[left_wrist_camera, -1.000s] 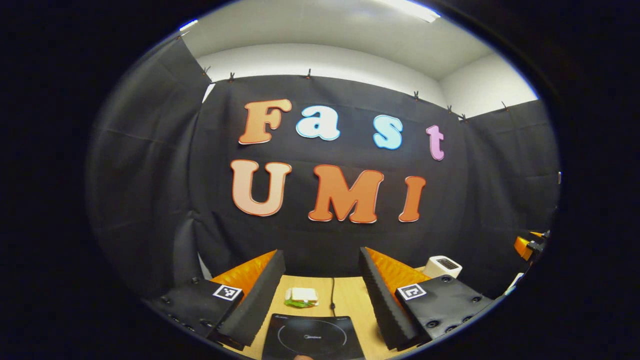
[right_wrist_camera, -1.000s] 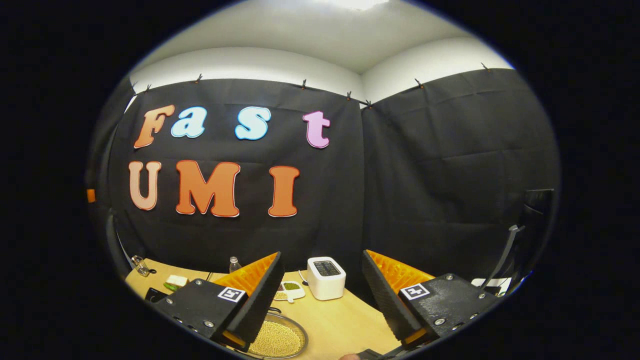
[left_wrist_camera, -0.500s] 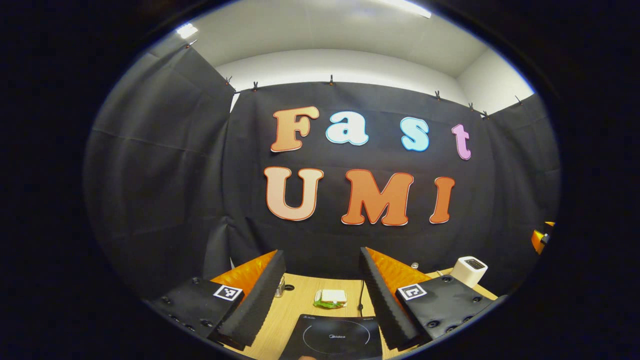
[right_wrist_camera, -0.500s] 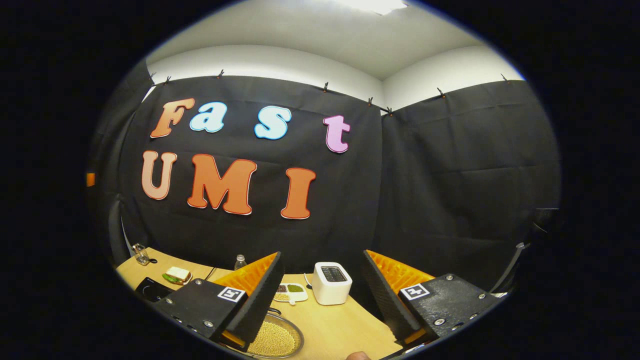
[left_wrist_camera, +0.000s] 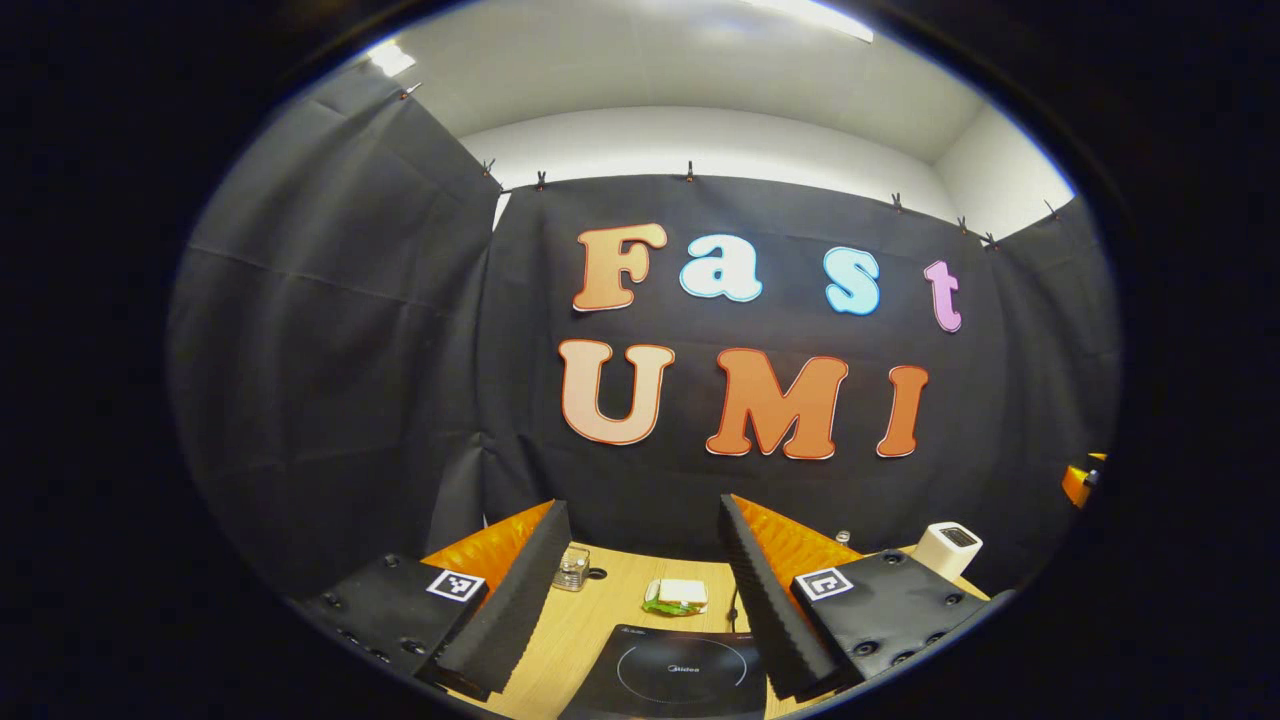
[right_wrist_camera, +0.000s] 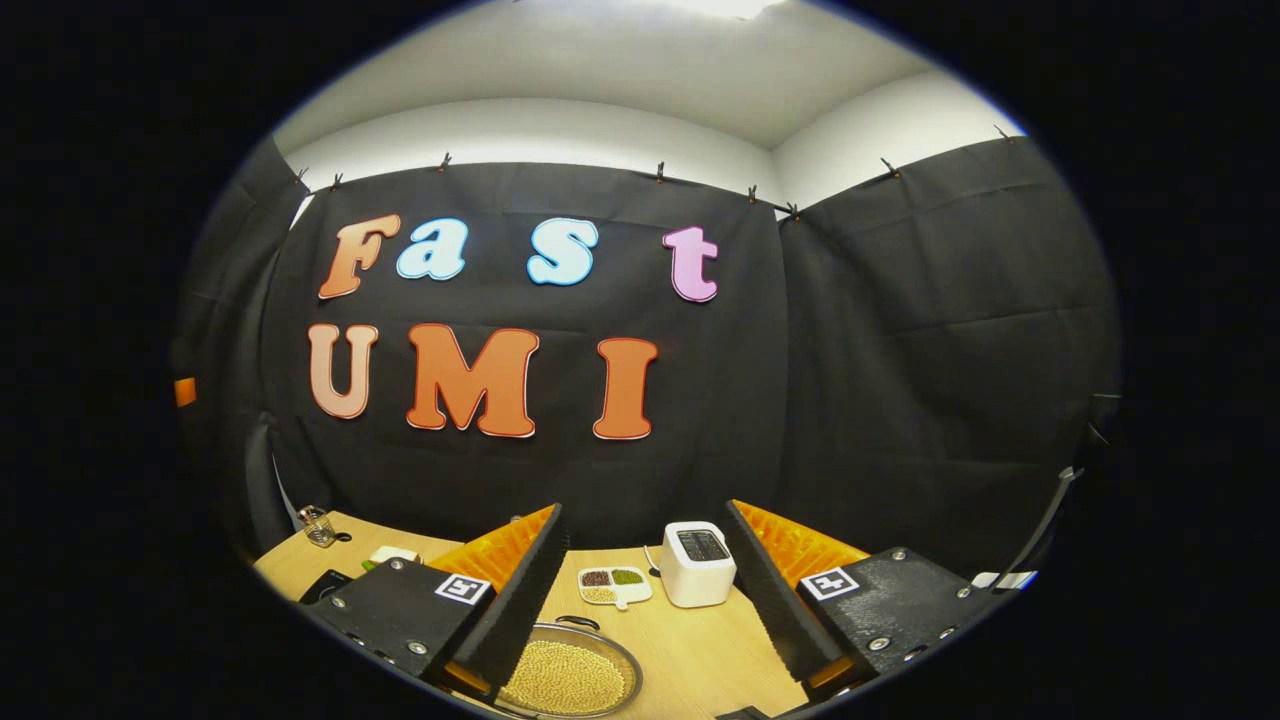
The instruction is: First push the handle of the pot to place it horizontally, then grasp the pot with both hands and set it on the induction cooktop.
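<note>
Both cameras have swung a bit since a second ago: in the left gripper view the cooktop (left_wrist_camera: 672, 670) and sandwich (left_wrist_camera: 677, 595) slid rightward and a glass (left_wrist_camera: 572, 569) came into sight by the left finger, while in the right gripper view the toaster (right_wrist_camera: 698, 564) and the pot (right_wrist_camera: 570, 676) also shifted right and more of the pot shows. Left tool (left_wrist_camera: 640, 600) is wide open with nothing between its fingers, held above the counter (left_wrist_camera: 600, 610) with the cooktop straight ahead and low. Right tool (right_wrist_camera: 645, 600) is just as wide open and empty too. The pot sits on the counter low in the right gripper view, full of pale yellow beans, its left side hidden behind the left finger and its near rim cut off at the bottom; a small dark loop on its far rim looks like a handle but I can't really tell how it's turned. Cooktop's near edge is cut off as well, and there's small white writing in the middle of its ring that's too tiny to make out. A little dish (right_wrist_camera: 612, 583) with three coloured fillings sits next to the toaster. Far right in the left gripper view there's an orange bit (left_wrist_camera: 1080, 480), mostly cut off.
</note>
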A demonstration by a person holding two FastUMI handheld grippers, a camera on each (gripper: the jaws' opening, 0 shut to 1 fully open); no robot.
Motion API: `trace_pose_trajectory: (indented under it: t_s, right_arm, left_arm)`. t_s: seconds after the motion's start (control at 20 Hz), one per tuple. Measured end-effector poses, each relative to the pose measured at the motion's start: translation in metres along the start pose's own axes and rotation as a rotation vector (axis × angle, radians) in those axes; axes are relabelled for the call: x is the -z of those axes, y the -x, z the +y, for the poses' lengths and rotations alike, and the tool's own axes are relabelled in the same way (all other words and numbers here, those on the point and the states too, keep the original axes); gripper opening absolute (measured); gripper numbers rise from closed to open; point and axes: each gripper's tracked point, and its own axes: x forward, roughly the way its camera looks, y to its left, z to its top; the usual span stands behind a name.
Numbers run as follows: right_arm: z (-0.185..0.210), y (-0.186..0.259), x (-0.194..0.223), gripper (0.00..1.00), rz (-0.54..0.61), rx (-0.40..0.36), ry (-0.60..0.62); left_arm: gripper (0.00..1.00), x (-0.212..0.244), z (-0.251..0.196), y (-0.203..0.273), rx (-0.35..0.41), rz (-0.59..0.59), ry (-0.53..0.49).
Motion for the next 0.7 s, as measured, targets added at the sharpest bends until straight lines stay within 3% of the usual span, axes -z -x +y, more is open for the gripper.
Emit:
trace_pose_trajectory:
  t_s: [0.1, 0.25, 0.7]
  right_arm:
    - [-0.002, 0.0, 0.001, 0.97, 0.001, 0.004, -0.001]
    - [0.003, -0.002, 0.004, 0.87, 0.011, -0.005, -0.019]
    - [0.02, 0.003, 0.046, 0.26, 0.12, -0.058, 0.002]
  left_arm:
    - [0.97, 0.0, 0.0, -0.002, 0.001, -0.006, -0.012]
    - [0.97, 0.0, -0.005, -0.008, 0.017, -0.005, -0.023]
    - [0.98, 0.006, -0.01, -0.019, 0.034, 0.005, -0.021]
